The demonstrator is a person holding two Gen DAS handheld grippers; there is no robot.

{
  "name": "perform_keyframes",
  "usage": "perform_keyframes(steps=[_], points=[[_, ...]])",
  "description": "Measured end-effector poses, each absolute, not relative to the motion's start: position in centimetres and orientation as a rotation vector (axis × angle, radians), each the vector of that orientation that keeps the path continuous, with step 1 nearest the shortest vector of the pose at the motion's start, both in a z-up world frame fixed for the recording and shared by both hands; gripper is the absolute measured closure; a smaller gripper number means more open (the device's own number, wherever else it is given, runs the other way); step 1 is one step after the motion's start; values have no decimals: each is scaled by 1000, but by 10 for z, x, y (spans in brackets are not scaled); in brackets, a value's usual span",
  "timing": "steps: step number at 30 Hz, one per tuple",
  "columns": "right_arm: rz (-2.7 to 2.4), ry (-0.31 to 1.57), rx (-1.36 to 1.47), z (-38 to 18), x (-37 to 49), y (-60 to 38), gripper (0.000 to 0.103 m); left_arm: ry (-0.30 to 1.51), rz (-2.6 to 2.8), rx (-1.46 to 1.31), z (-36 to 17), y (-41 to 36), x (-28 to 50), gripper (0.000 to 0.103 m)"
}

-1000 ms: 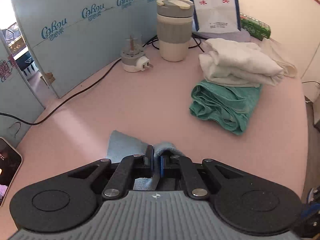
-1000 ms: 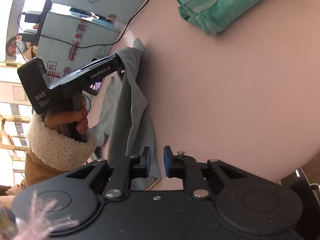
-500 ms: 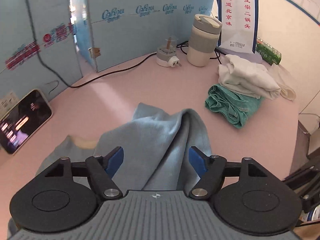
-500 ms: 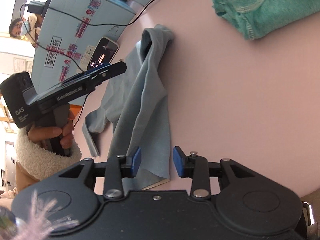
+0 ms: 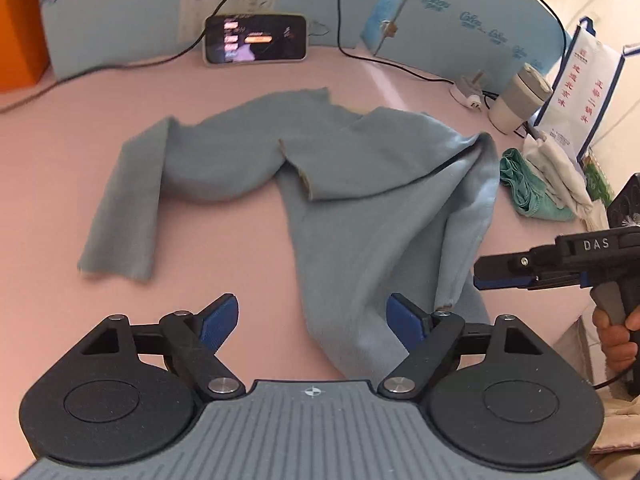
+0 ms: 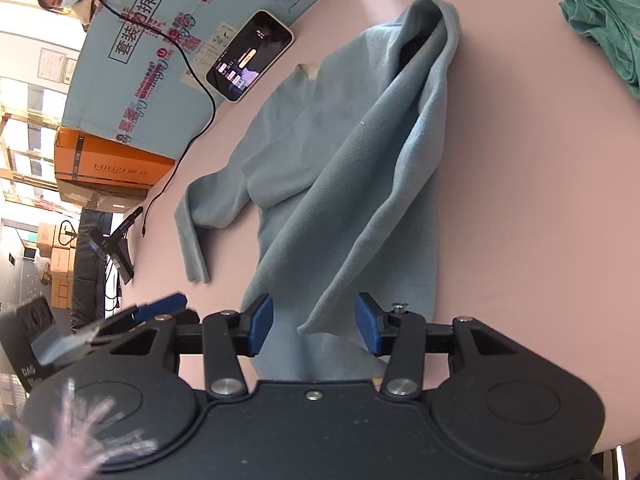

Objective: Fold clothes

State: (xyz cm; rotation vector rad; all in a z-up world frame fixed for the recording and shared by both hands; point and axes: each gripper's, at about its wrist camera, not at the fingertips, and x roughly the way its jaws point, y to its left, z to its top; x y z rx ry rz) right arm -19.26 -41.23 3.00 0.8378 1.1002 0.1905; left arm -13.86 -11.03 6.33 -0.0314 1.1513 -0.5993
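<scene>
A grey-blue sweater (image 5: 360, 200) lies loosely spread on the pink table (image 5: 60, 200), one sleeve (image 5: 128, 208) stretched out to the left and the body bunched in a ridge on the right. My left gripper (image 5: 314, 322) hovers over its near hem, its jaws opening wide and its pads clear of the cloth. My right gripper (image 6: 314, 322) is over the sweater (image 6: 360, 152) hem too, jaws opening; a corner of cloth lies below between them, not pinched. It also shows side-on as the right gripper (image 5: 478, 276), and the blurred left gripper (image 6: 152, 310) appears at the left.
Folded green cloth (image 5: 524, 188) and white cloth (image 5: 556, 172) sit at the table's right. A lit phone (image 5: 256, 38), cables, a plug adaptor (image 5: 466, 92) and a cup (image 5: 518, 100) line the blue partition. An orange box (image 6: 108, 164) stands beyond the table edge.
Both grippers have let go of the sweater and opened. The left one has swung away fast, and the sweater now lies spread on the table instead of hanging from it.
</scene>
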Motion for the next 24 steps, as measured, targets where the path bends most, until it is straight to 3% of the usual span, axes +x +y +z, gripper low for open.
perform_keyframes(steps=[12,14,16,17,19,21,24], points=[[78,1146,682,17,-175,-392,60,1230,-661,-168,10,-123,-153,23],[65,1151,669,15,-178,-394,70,1227,-650,-169,5,-129,-151,24],[43,1150,666,14,-182,-398,90,1208,-671,-185,5,-135,-149,26],[33,1148,667,14,-184,-400,93,1205,-684,-196,5,-137,-148,30],[27,1128,680,18,-190,-407,98,1209,-698,-208,4,-142,-147,47],[16,1108,685,24,-195,-416,99,1218,-705,-207,5,-145,-146,75],[-36,1077,708,35,-205,-440,100,1217,-728,-212,13,-143,-143,85]])
